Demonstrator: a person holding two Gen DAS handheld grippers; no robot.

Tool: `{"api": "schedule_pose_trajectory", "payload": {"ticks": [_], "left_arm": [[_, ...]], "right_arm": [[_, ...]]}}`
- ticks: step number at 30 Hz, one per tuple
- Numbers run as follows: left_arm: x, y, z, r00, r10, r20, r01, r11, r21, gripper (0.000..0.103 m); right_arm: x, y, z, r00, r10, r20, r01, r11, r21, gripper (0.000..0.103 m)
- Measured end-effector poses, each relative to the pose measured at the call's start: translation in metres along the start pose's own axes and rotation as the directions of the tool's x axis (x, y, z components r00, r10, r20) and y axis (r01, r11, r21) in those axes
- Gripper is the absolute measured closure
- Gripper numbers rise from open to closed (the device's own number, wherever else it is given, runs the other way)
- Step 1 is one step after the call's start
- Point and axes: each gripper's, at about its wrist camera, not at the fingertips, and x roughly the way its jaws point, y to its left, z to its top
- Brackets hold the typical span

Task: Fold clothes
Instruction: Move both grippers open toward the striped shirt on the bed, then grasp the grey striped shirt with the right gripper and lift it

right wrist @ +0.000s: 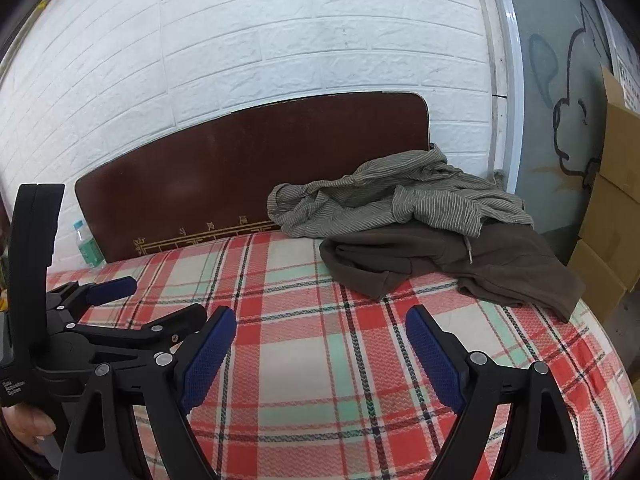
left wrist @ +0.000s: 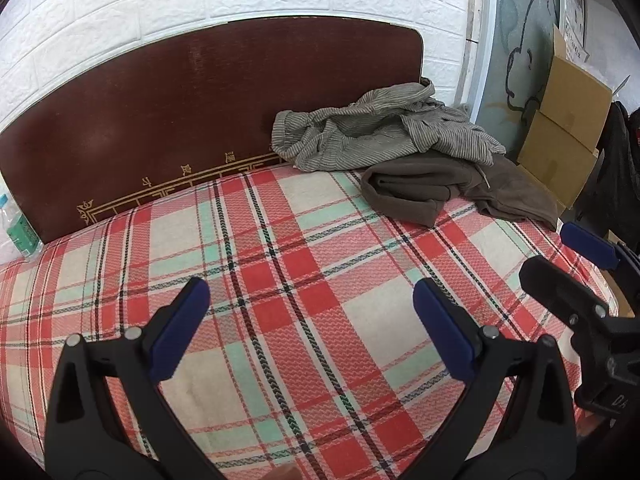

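Observation:
Two crumpled garments lie at the far right of a plaid-covered bed. A grey striped garment (left wrist: pixel 384 132) (right wrist: pixel 400 200) is heaped on a dark brown garment (left wrist: pixel 452 190) (right wrist: pixel 452 266). My left gripper (left wrist: pixel 312 292) hovers open over bare plaid sheet, well short of the clothes, with nothing between its blue pads. My right gripper (right wrist: pixel 320 320) is also open and holds nothing, a little nearer the brown garment. In each wrist view the other gripper shows at the edge: the right one (left wrist: pixel 560 252) and the left one (right wrist: pixel 164 296).
The bed's red, white and green plaid sheet (left wrist: pixel 304 288) (right wrist: pixel 320 360) ends at a dark wooden headboard (left wrist: pixel 180 120) (right wrist: pixel 248 180) before a white brick wall. Cardboard boxes (left wrist: pixel 564 128) (right wrist: pixel 616 208) stand beside the bed at right. A water bottle (left wrist: pixel 18 228) (right wrist: pixel 86 244) stands far left.

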Motion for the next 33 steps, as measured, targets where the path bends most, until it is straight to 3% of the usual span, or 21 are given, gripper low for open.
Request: {"api": "schedule_pose_trajectory", "payload": {"ticks": [24,29,33], "left_arm": [[0.025,-0.013,0.014,1.0,0.019,-0.002,-0.019,0.999,0.025,0.001],[0.044,-0.013,0.025,1.0,0.027,-0.005,-0.027,0.999,0.034,0.001],[0.067,-0.006,0.036,1.0,0.018,-0.023,-0.018,1.0,0.026,0.001]], "right_arm": [[0.013,-0.014,0.009,1.0,-0.026,-0.012,0.025,0.996,-0.084,0.014],[0.025,-0.033,0.026,1.0,0.002,-0.006,-0.002,0.997,-0.08,0.014],[0.055,-0.057,0.05,0.999,-0.04,-0.016,0.038,0.993,-0.114,0.014]]}}
